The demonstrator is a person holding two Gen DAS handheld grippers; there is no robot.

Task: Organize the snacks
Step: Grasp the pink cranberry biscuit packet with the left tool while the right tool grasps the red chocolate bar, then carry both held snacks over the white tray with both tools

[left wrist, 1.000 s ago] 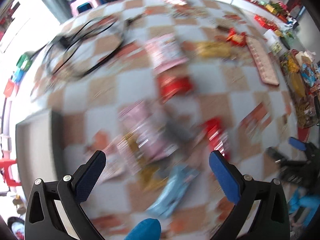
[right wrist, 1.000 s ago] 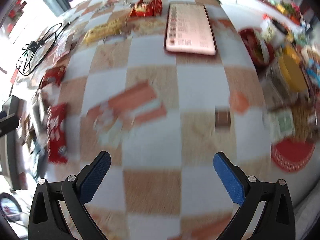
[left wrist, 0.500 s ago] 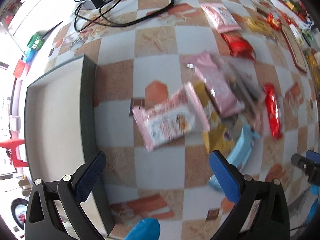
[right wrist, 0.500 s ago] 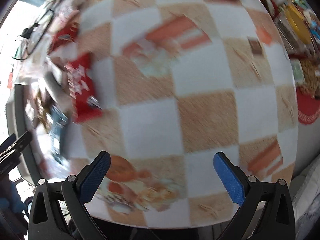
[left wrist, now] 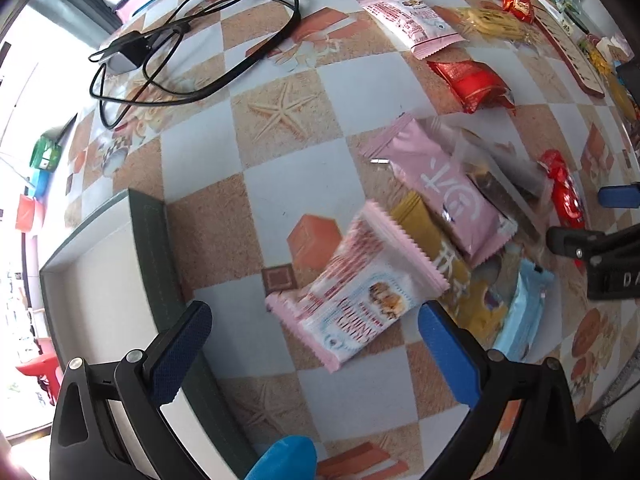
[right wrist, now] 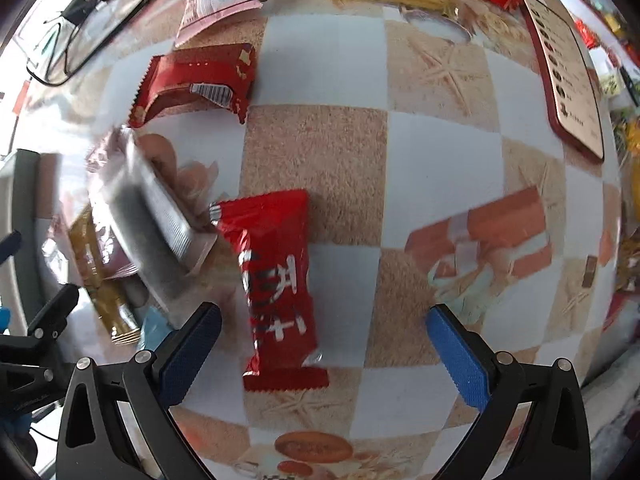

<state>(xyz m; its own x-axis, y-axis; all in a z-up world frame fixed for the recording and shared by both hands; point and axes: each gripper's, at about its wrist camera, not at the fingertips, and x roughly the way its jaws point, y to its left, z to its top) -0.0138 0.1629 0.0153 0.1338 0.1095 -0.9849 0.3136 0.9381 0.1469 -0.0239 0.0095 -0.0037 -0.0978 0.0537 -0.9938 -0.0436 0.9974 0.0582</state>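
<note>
Pink-and-white crinkle-edged snack packet [left wrist: 358,294] lies flat between my left gripper [left wrist: 312,340] fingers, spread wide, empty; grey tray [left wrist: 154,248] just left. Risk: slick film skids, or I pinch the gold wrapper [left wrist: 436,248] beneath. Right gripper [right wrist: 320,344], also spread, hovers over red foil bar [right wrist: 276,280].

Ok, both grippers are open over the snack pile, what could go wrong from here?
The pink-and-white serrated snack packet overlaps the mustard-yellow packet, so the left gripper may drag or pinch both. The right gripper sits close in the left view, so the two could collide. The long red foil packet looks slippery and may slide out.
</note>
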